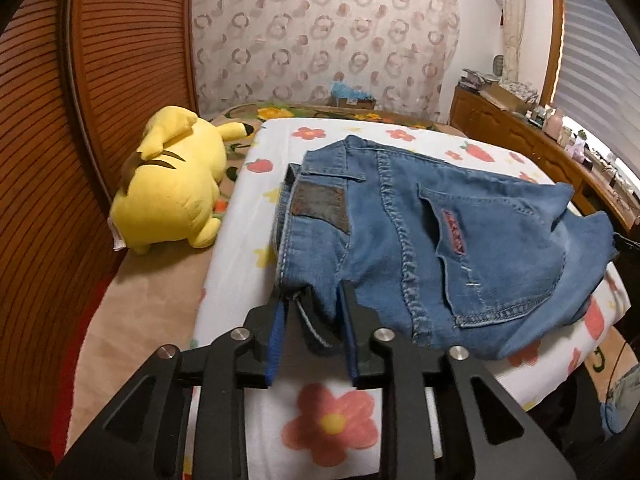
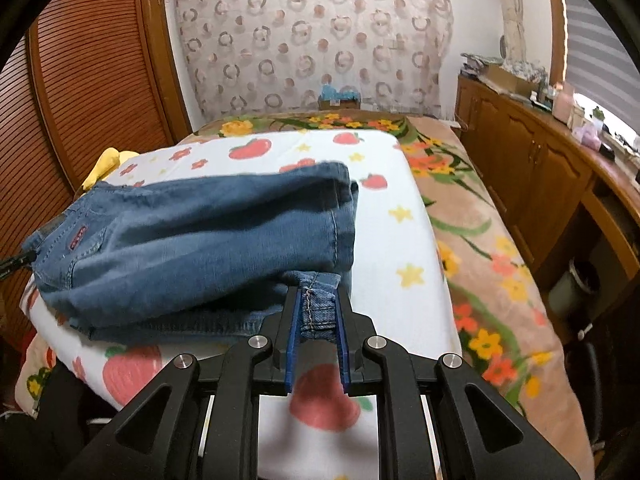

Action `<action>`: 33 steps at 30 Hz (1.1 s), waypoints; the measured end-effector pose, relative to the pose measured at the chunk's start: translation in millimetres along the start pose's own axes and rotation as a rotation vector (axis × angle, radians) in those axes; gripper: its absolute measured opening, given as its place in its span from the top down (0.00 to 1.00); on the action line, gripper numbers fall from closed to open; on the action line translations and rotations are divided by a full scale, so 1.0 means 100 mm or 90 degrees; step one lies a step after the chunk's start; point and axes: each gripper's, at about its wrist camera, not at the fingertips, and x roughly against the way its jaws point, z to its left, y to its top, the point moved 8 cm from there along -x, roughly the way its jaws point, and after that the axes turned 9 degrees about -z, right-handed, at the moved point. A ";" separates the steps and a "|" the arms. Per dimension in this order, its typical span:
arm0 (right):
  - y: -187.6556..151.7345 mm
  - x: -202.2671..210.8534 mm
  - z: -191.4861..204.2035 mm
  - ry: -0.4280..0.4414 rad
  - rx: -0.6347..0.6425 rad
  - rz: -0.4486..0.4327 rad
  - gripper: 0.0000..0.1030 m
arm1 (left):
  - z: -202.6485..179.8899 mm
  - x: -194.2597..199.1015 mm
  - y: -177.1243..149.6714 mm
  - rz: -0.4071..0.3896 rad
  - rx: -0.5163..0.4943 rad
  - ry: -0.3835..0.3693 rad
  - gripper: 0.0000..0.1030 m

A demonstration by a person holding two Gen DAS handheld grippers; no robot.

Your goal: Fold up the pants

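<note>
Blue denim pants [image 1: 420,248] lie folded in a thick bundle on a white flower-print blanket [image 1: 320,420], back pocket and waistband patch facing up. My left gripper [image 1: 316,294] grips the waistband corner of the bundle between its jaws. In the right wrist view the pants [image 2: 192,248] lie to the left, folded over. My right gripper [image 2: 317,294] is shut on a hem end of the pants that sticks out at the near edge.
A yellow plush toy [image 1: 168,184] lies left of the blanket by a wooden slatted door [image 1: 52,160]. A flowered bedspread [image 2: 480,240] extends right. A wooden cabinet [image 2: 540,168] with clutter runs along the right wall. A patterned curtain [image 2: 312,40] hangs behind.
</note>
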 end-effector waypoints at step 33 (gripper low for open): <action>0.18 -0.55 -0.09 0.030 -0.109 0.017 0.81 | -1.29 -0.17 0.08 -0.012 -0.061 -0.147 0.20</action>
